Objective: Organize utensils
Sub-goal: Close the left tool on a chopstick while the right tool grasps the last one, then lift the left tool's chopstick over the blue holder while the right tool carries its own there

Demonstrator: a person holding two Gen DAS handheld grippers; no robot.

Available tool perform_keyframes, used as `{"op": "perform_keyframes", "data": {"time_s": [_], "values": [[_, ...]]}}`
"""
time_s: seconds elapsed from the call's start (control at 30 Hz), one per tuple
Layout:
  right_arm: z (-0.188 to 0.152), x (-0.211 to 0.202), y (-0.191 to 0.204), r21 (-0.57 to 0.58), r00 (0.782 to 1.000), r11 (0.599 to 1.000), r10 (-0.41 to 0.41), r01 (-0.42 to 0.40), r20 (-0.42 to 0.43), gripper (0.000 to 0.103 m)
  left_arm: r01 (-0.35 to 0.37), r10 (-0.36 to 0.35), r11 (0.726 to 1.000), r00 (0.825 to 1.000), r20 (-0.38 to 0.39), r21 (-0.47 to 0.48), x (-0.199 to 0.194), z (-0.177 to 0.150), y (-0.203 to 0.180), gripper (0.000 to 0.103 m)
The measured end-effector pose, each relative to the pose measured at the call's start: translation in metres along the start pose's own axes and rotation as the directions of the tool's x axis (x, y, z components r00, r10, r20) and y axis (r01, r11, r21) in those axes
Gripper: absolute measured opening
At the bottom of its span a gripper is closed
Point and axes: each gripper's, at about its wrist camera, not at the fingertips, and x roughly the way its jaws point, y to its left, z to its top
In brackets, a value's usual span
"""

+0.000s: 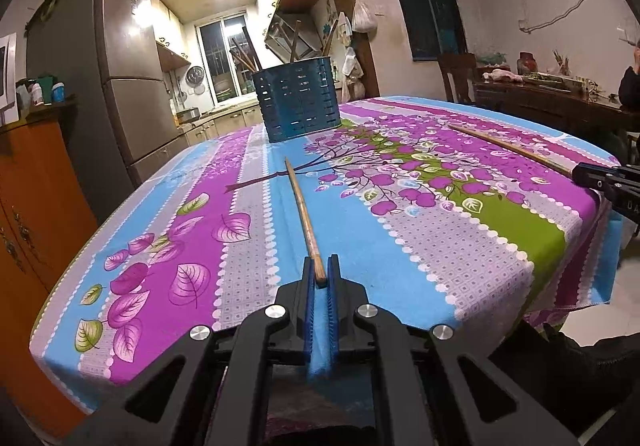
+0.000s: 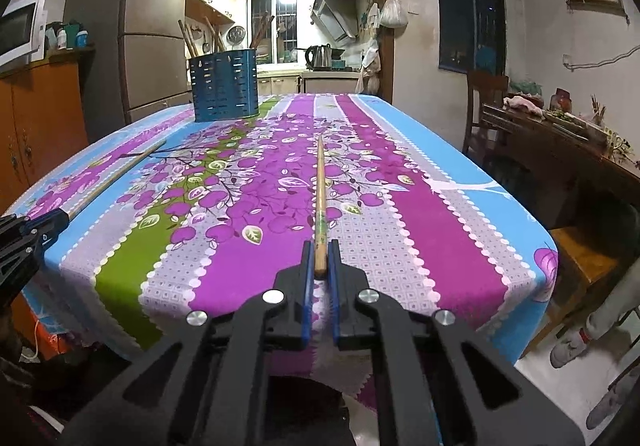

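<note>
I have 1 chopstick in each gripper. My left gripper (image 1: 320,272) is clamped on the near end of the left chopstick (image 1: 303,206), blue pads (image 1: 308,310) pressing it from both sides; the stick runs away from me across the tablecloth (image 1: 460,270), its far tip low over a blue stripe and pointing roughly toward the holder (image 1: 297,102). My right gripper (image 2: 321,260) is closed the same way on the right chopstick (image 2: 320,198), which stretches straight ahead over the purple leaf print toward the far edge of the table. Whether either stick rests on the cloth or sits just above it, I cannot tell. The holder, a dark blue slotted can, stands upright near the far edge of the table, left of centre from my right side, with several long wooden utensils (image 1: 248,56) already leaning in it. Each camera catches the other gripper at the picture's edge with its stick sticking out toward the middle of the table, so the 2 sticks are well apart. Behind the table are a fridge (image 1: 120,78), an orange cabinet (image 1: 36,182) and a lit kitchen; a kettle (image 2: 321,56) sits on the counter there.
</note>
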Motion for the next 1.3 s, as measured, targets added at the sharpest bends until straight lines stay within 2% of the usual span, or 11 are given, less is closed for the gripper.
{"op": "perform_keyframes", "data": {"time_s": [0.73, 0.83, 0.9, 1.0, 1.07, 1.3], "values": [[0.0024, 0.0054, 0.0065, -0.012, 1.0, 1.0, 0.008, -0.008, -0.015, 0.005, -0.032, 0.031, 0.999, 0.999, 0.016, 0.033, 0.0062, -0.0002, -0.0029, 0.008], [0.0026, 0.0062, 0.0069, -0.013, 1.0, 1.0, 0.007, -0.007, -0.016, 0.005, -0.046, 0.046, 0.999, 0.999, 0.019, 0.025, 0.0083, 0.0004, -0.0019, 0.016], [0.0025, 0.0058, 0.0064, -0.009, 1.0, 1.0, 0.008, -0.008, -0.016, 0.005, -0.044, 0.043, 0.999, 0.999, 0.019, 0.023, 0.0088, 0.0007, -0.001, 0.016], [0.0025, 0.0063, 0.0062, -0.005, 1.0, 1.0, 0.01, -0.01, -0.015, 0.005, -0.037, 0.036, 0.999, 0.999, 0.018, 0.019, 0.0091, 0.0007, -0.0002, 0.016], [0.0028, 0.0063, 0.0056, -0.005, 1.0, 1.0, 0.009, -0.009, -0.016, 0.005, -0.025, 0.024, 1.0, 1.0, 0.016, 0.018, 0.0083, 0.0007, -0.0001, 0.008], [0.0028, 0.0049, 0.002, -0.004, 1.0, 1.0, 0.014, -0.014, -0.02, 0.005, -0.01, 0.01, 1.0, 1.0, -0.005, 0.007, 0.0071, 0.003, 0.003, 0.007]]}}
